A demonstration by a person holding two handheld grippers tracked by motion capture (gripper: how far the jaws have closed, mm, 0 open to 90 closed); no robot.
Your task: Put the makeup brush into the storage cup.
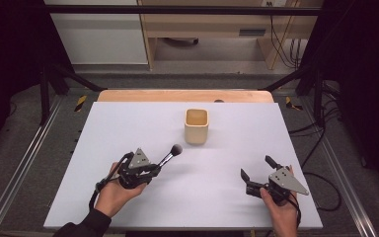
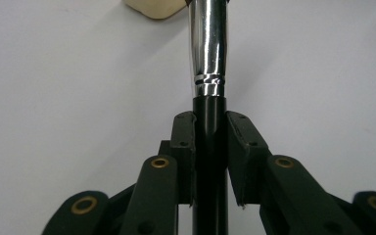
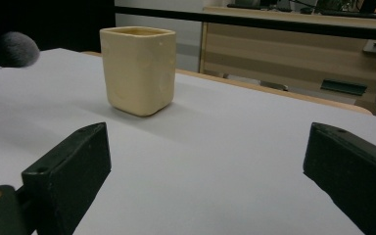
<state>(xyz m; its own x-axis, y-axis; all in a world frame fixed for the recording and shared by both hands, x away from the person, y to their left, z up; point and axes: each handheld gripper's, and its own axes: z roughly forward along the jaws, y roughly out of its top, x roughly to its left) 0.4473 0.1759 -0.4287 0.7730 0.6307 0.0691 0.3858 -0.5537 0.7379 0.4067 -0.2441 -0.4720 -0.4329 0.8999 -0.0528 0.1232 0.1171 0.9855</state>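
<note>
- Right gripper point(image 1: 255, 171): near the front right corner of the table point(image 1: 103, 148), jaws spread wide, nothing between them. It points toward the cup.
- Left gripper point(image 1: 153, 168): front left of centre, jaws pinched on the black handle of a makeup brush point(image 1: 170, 154), just below the chrome ferrule point(image 2: 208, 54). The brush points away and to the right, with its bristle head point(image 3: 13, 49) lifted off the surface and toward the cup.
- Handling, judged: the brush is light and stiff. The lacquered handle and ferrule look slippery, so grip the handle, not the metal. The bristles are soft and would splay under contact.
- Cup point(image 1: 196, 126): cream, square-mouthed, upright near the table's centre and toward the far edge, apart from both grippers. It looks rigid, smooth and easy to tip, and appears empty.
</note>
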